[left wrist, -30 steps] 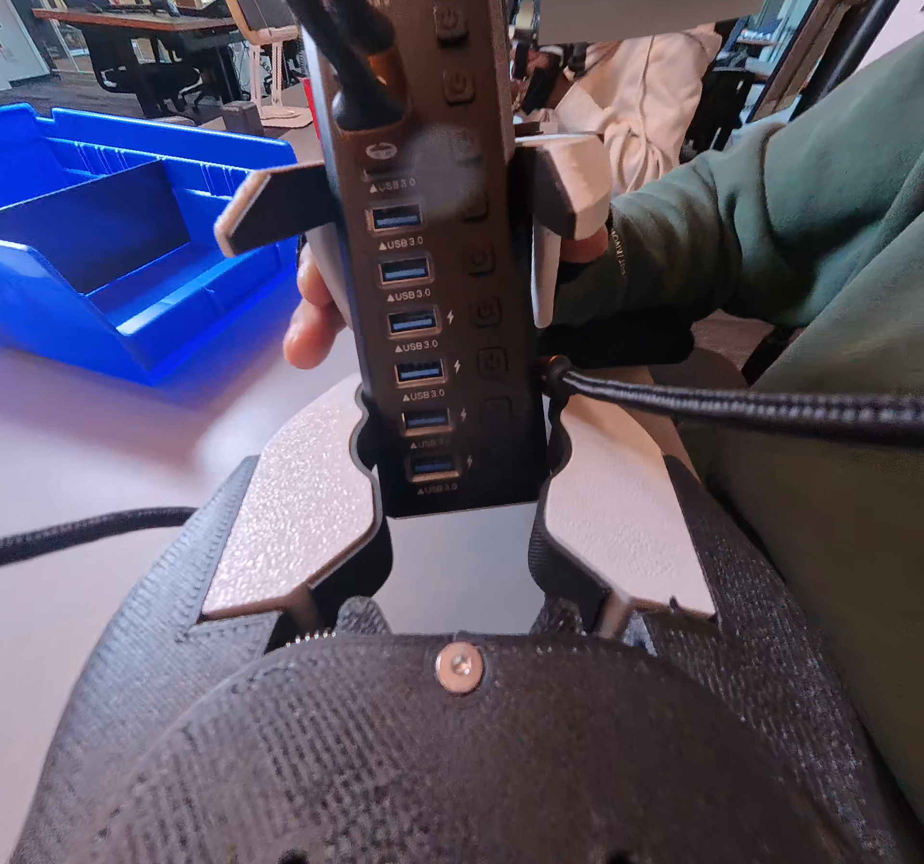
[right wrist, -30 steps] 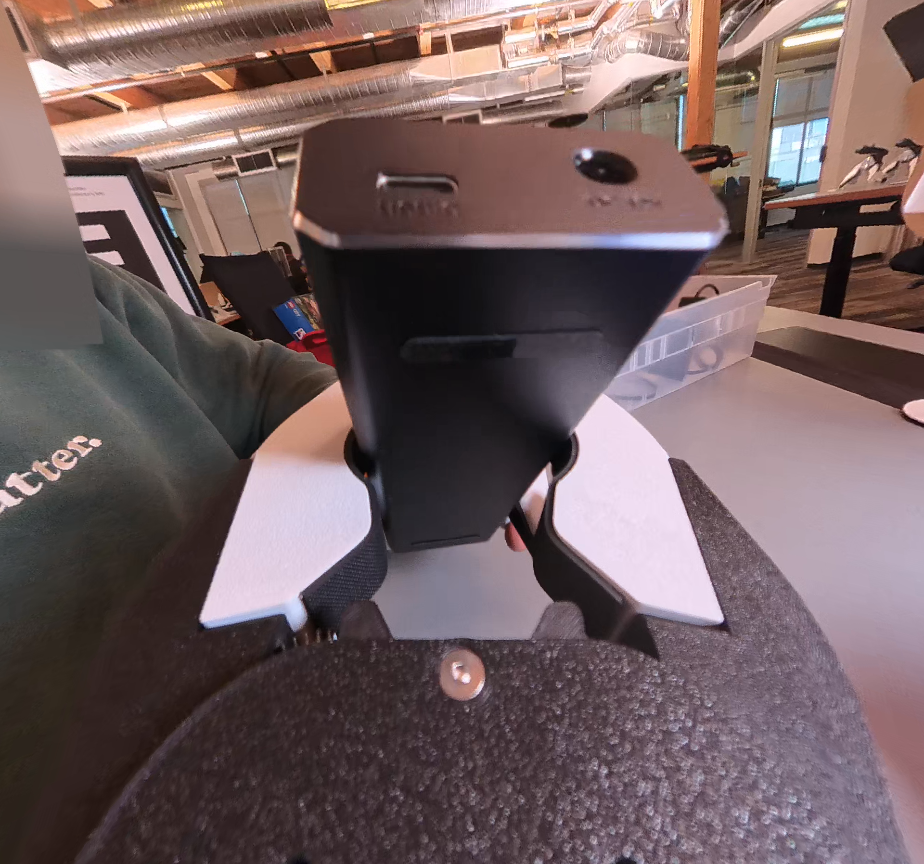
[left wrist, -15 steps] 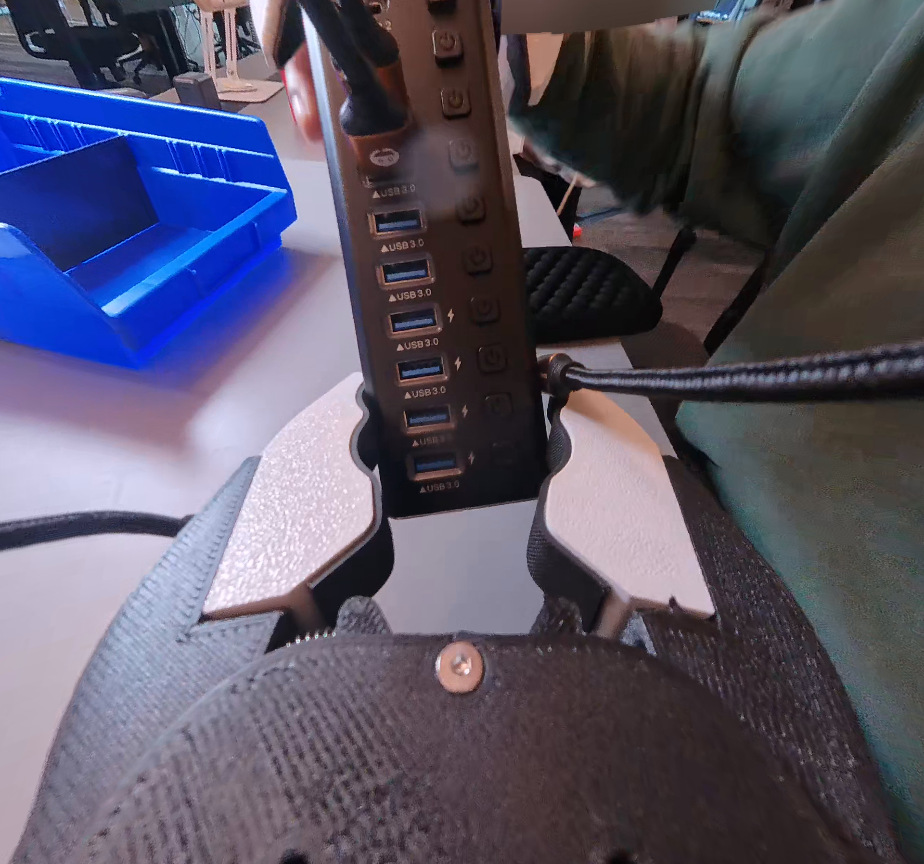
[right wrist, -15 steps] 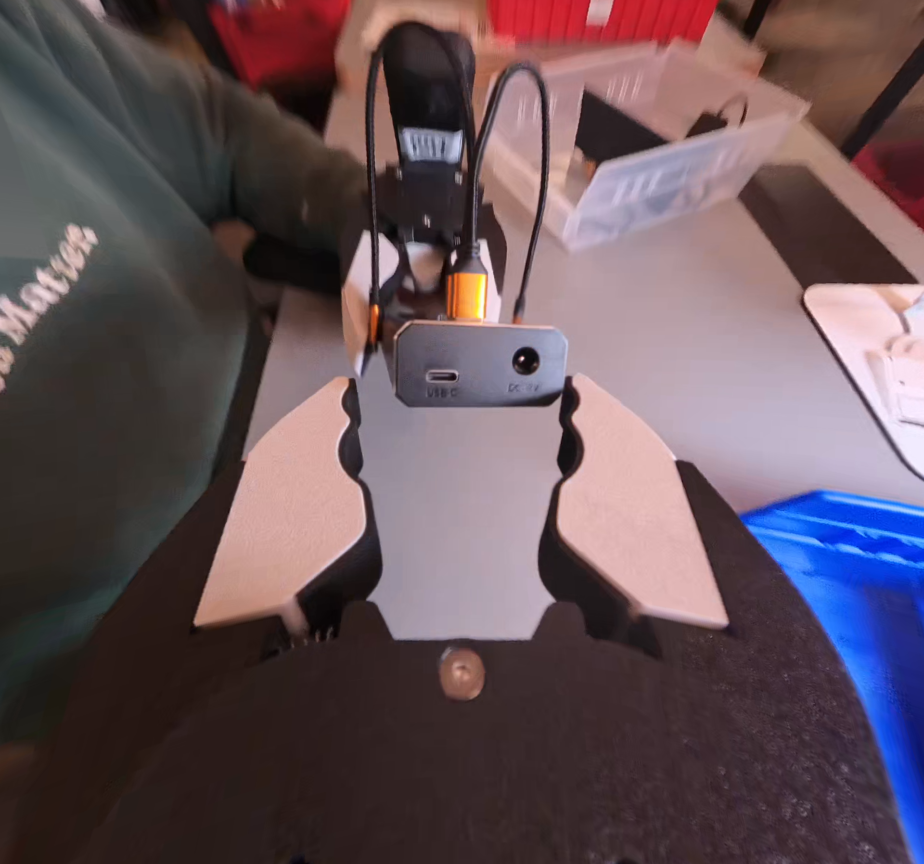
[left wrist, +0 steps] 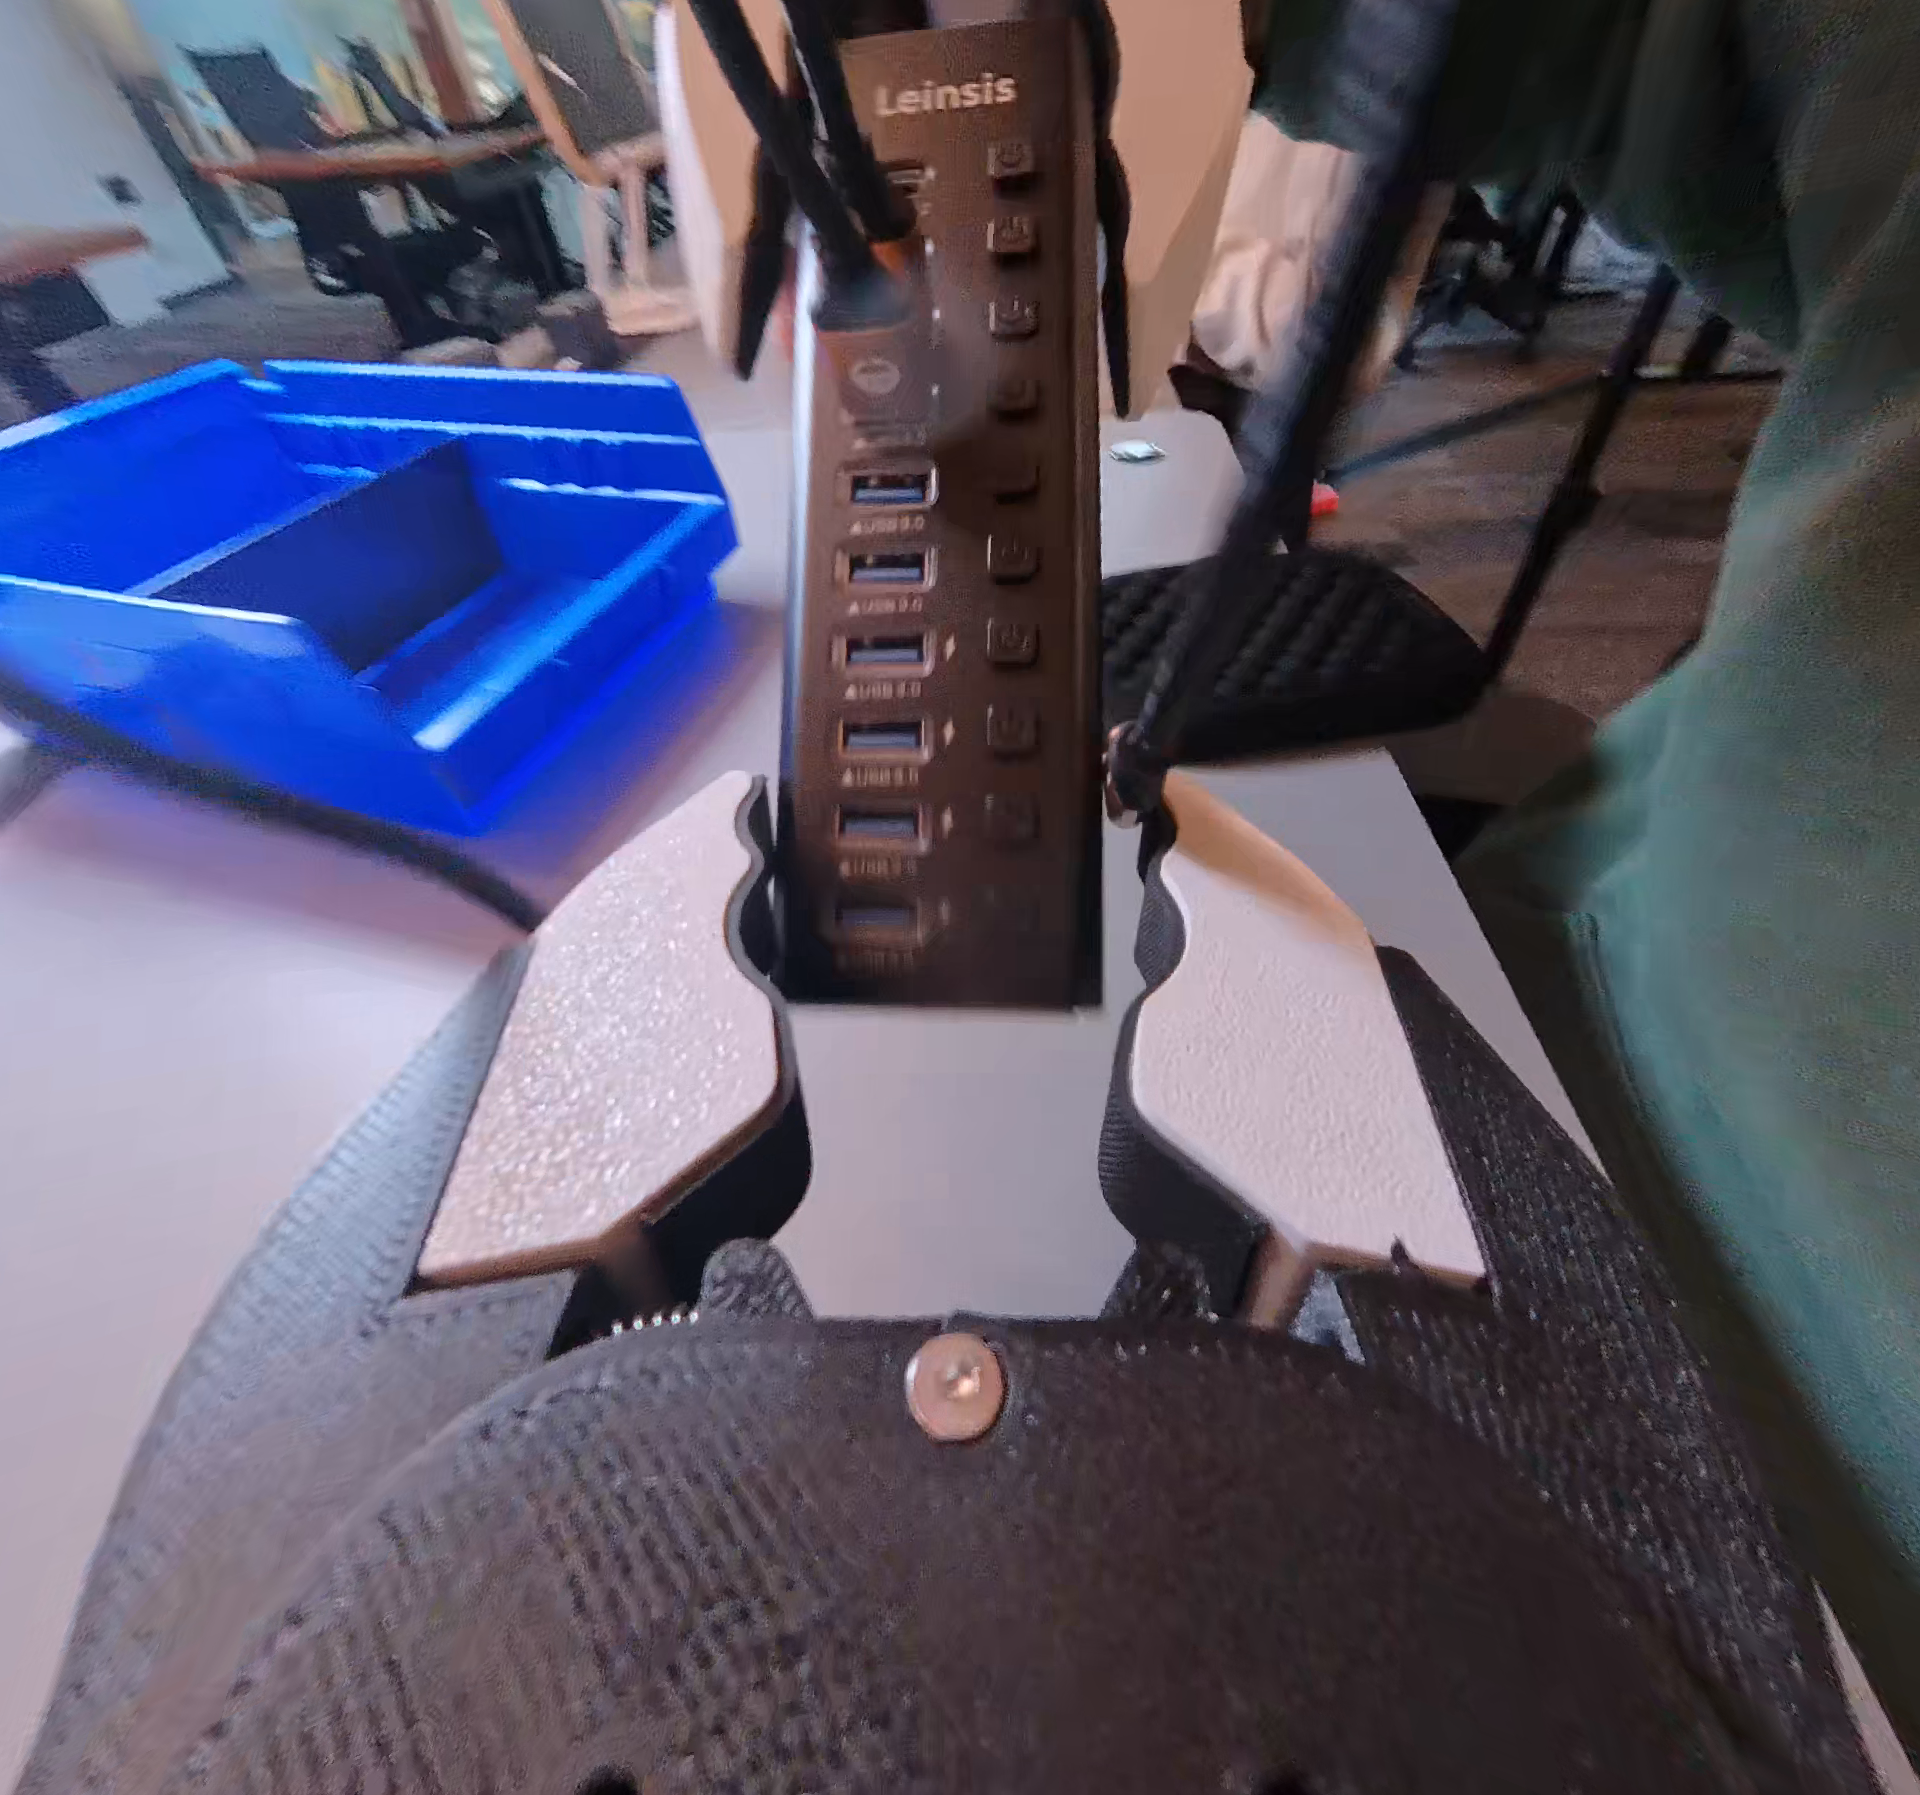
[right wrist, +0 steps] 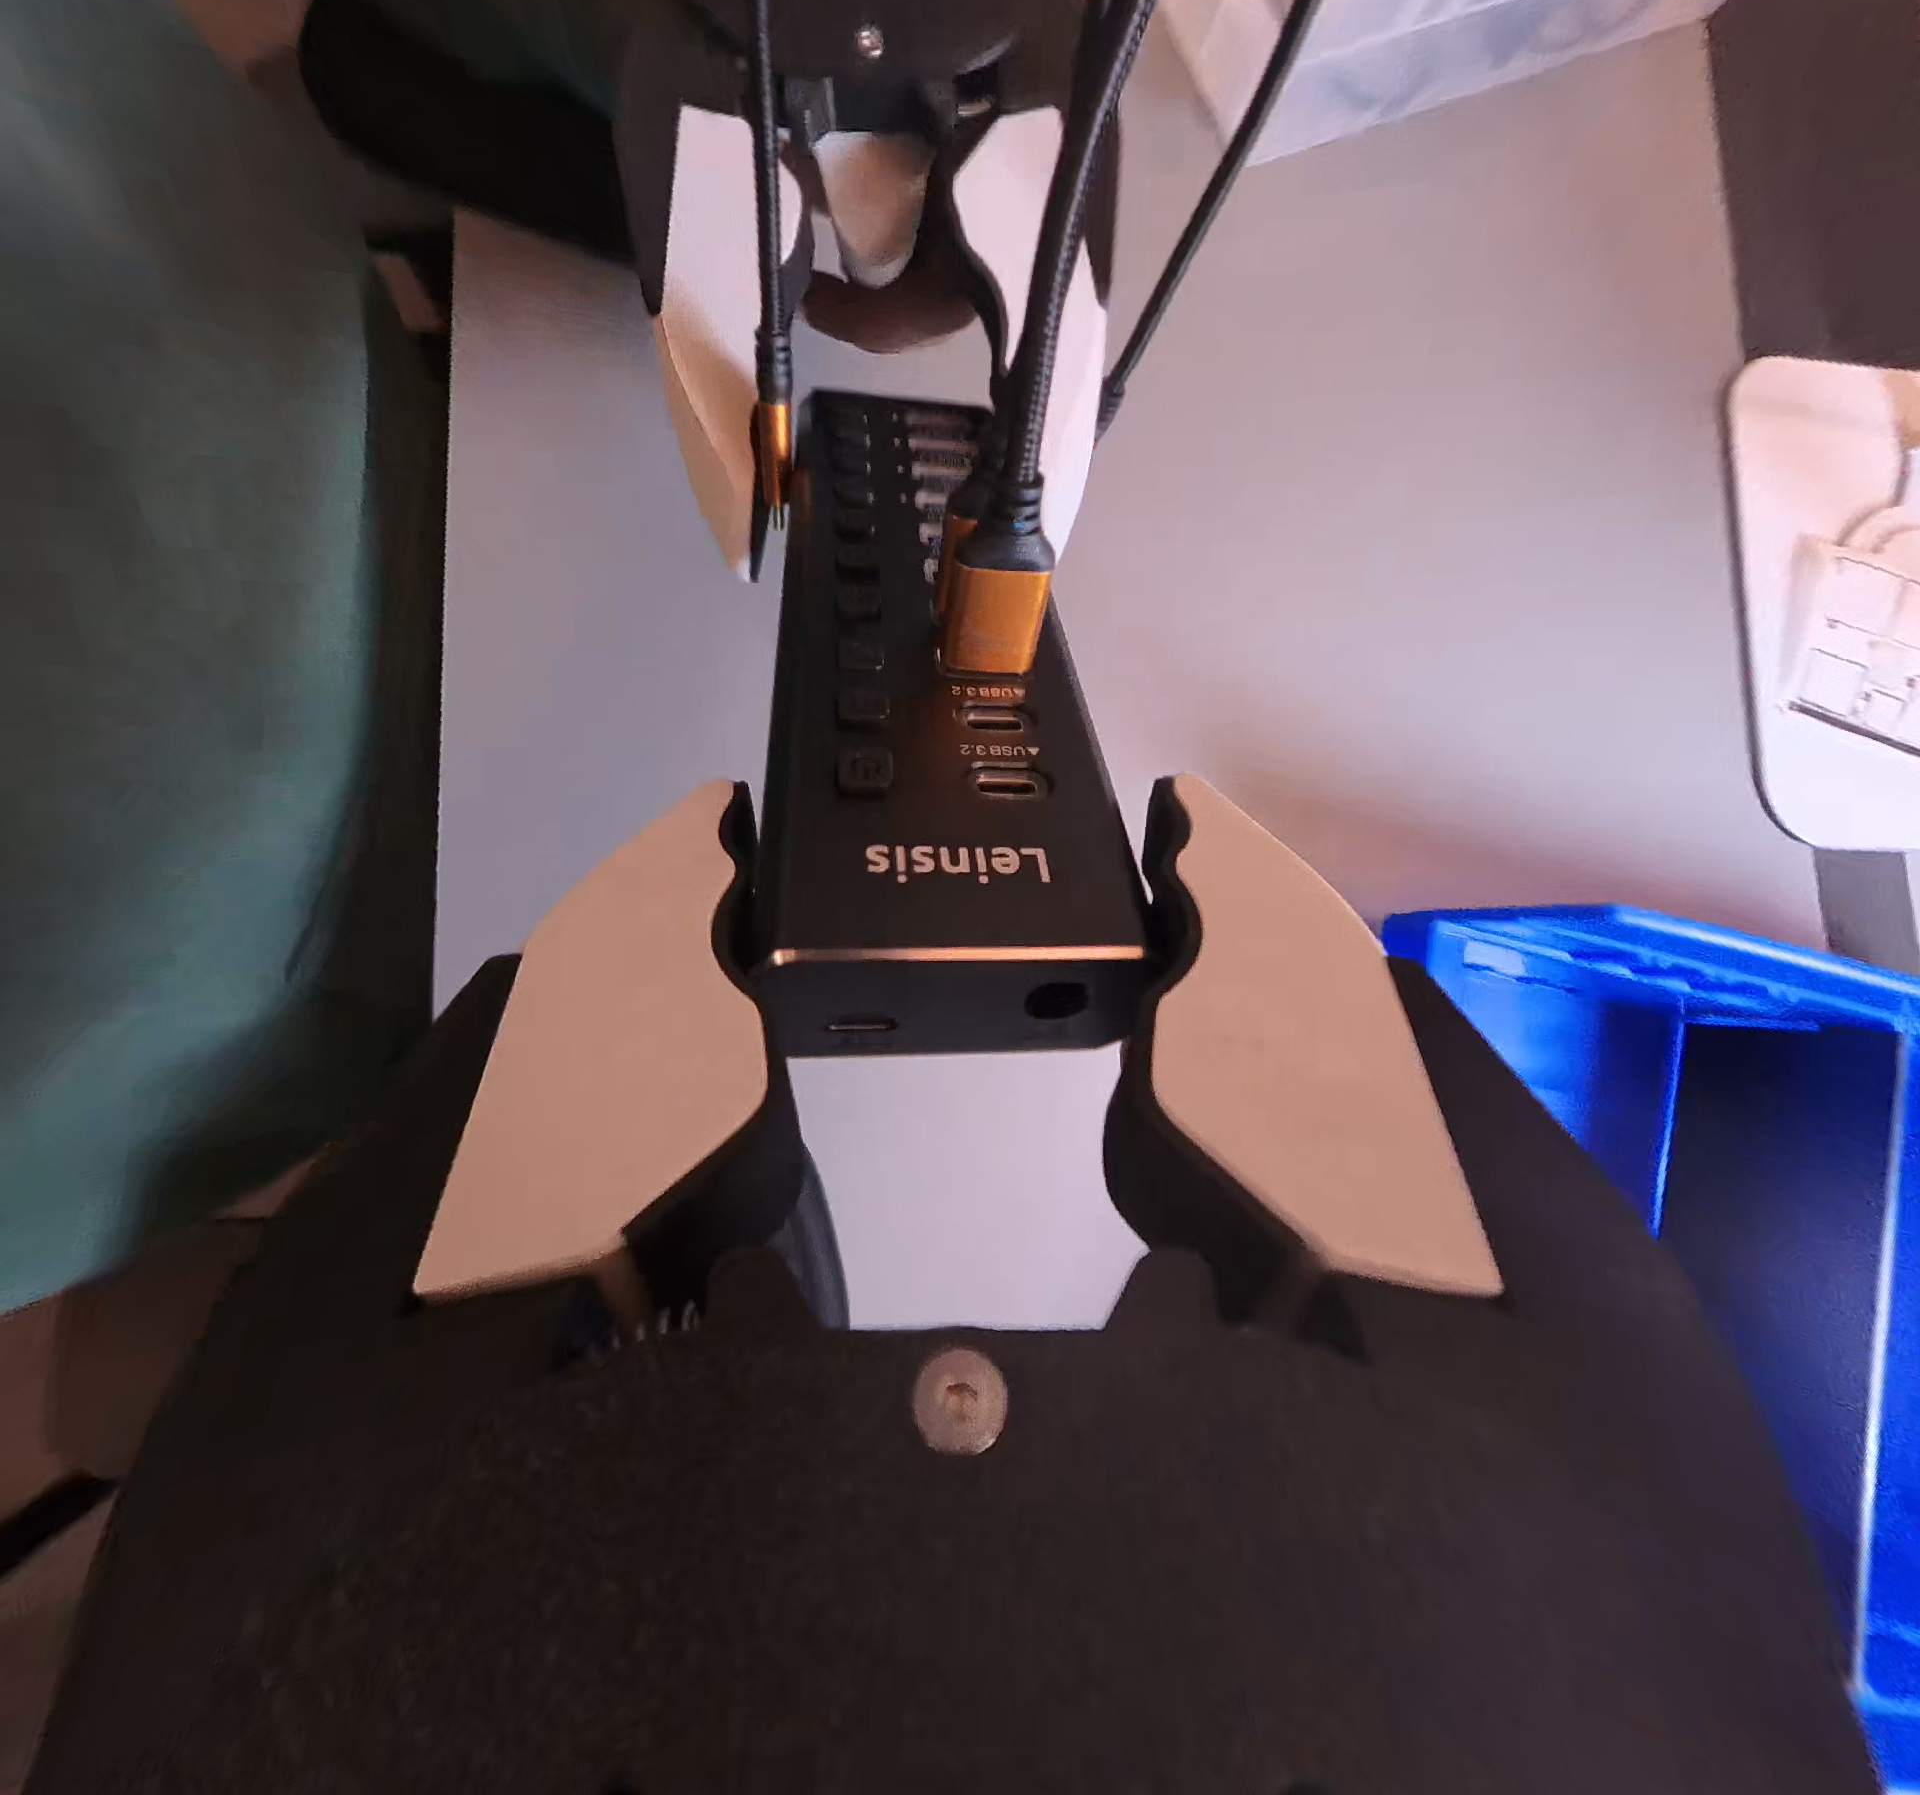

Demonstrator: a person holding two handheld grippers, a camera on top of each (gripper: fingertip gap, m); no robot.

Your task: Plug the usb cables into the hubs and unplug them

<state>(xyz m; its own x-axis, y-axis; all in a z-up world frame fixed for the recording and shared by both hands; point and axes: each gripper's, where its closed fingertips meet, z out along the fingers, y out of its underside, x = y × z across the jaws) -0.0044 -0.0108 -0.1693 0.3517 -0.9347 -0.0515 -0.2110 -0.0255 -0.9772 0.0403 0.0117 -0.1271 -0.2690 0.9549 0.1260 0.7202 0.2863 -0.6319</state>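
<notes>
A long black USB hub [left wrist: 940, 602] with a row of ports and buttons is held off the grey table [left wrist: 260, 1018]. My left gripper [left wrist: 951, 810] is shut on its near end. In the right wrist view my right gripper [right wrist: 940, 810] has its jaws against both sides of the hub's [right wrist: 935, 872] other end. My left gripper's white fingers [right wrist: 707, 457] show at the far end. An orange-shelled plug [right wrist: 987, 602] on a black braided cable sits in a port near the middle. A second orange plug [right wrist: 774, 457] hangs loose beside the hub. Another cable [left wrist: 1127, 769] enters the hub's side.
A blue divided bin [left wrist: 343, 582] stands on the table to the left; it shows at lower right in the right wrist view [right wrist: 1662, 1070]. A clear plastic box [right wrist: 1455, 10] and a white object [right wrist: 1829, 623] lie farther off. A person's green sleeve [left wrist: 1714, 602] and a black chair seat [left wrist: 1299, 644] are at the right. Across from one pair of fingers to the other is roughly 8 cm. The white object [right wrist: 1829, 623] is about 40 cm from both grippers' fingertips.
My right gripper let go of the hub's end, swung round above it and has now closed on that end again from the port side. My left gripper has kept its hold.
</notes>
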